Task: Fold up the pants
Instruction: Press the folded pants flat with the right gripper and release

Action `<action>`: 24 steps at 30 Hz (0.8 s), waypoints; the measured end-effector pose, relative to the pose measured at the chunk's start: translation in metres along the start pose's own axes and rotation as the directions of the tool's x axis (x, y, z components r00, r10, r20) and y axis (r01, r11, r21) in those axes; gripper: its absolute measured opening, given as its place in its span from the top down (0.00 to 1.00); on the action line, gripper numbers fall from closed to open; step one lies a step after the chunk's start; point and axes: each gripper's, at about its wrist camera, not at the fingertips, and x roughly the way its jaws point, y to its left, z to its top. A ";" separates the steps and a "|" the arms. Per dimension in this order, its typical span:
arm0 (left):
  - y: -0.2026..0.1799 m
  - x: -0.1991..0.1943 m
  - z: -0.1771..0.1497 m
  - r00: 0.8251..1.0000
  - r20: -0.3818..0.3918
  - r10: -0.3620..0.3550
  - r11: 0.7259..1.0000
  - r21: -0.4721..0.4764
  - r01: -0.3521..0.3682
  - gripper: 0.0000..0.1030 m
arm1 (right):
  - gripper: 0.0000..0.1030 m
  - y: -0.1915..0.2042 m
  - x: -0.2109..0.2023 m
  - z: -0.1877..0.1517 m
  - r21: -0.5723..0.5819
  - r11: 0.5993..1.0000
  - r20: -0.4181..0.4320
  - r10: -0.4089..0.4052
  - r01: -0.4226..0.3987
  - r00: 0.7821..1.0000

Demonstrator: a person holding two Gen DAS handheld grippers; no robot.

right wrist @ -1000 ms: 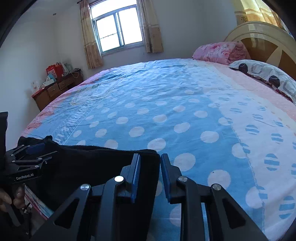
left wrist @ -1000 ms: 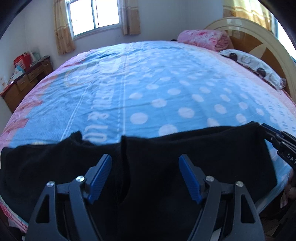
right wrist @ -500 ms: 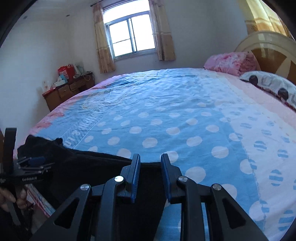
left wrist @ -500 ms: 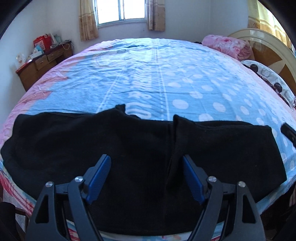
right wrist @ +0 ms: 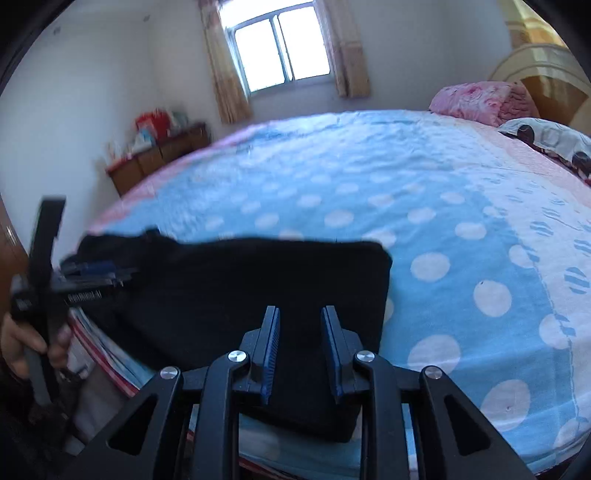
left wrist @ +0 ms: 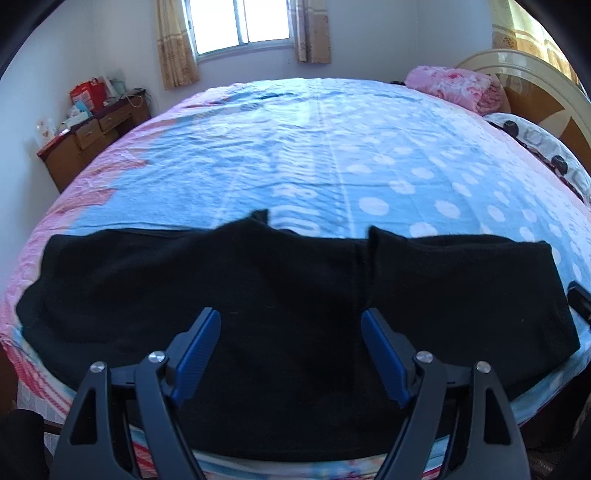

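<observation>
Blue bedding with white dots covers the bed [left wrist: 332, 155], which fills most of both views, with one window [left wrist: 240, 22] on the far wall, one wooden dresser [left wrist: 92, 136] at the far left, and one pink folded blanket [left wrist: 458, 86] and one patterned pillow [left wrist: 535, 147] at the far right by the headboard. One pair of black pants [left wrist: 295, 295] lies along the near edge of the bed, spread left to right. Its right part sits as a thicker slab with a clean edge over the middle, so one fold from the right end looks made, though the dark cloth hides the layers and I cannot be sure how many there are. The left stretch looks to be lying single and long, so a fold from that side, and likely a final halving, remain to be done. There are two claws. The left gripper [left wrist: 291, 350] hangs just over the middle of the pants with its jaws wide apart and nothing between them. The right gripper [right wrist: 299, 343] is over the right end of the pants [right wrist: 258, 295], near the squared corner, its jaws parted by a narrow gap; no cloth seems caught there. In the right wrist view the left gripper [right wrist: 92, 273] shows blurred at the far left, held by one hand [right wrist: 18, 343].
</observation>
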 end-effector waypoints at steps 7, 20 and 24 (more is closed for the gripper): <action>0.095 -0.012 -0.010 0.989 0.015 0.149 0.963 -0.228 -0.141 0.21 | 0.76 -0.006 -0.010 0.004 0.033 0.999 0.070 -0.023 0.020 0.997; 0.232 -0.038 -0.054 0.976 0.114 0.186 0.764 -0.642 -0.071 0.27 | 0.76 0.002 0.001 -0.002 0.021 1.000 0.013 -0.013 0.013 1.000; 0.240 -0.034 -0.057 0.971 0.184 0.151 0.768 -0.640 0.002 0.27 | 0.76 -0.001 0.002 -0.003 0.032 0.999 0.006 -0.014 0.014 1.000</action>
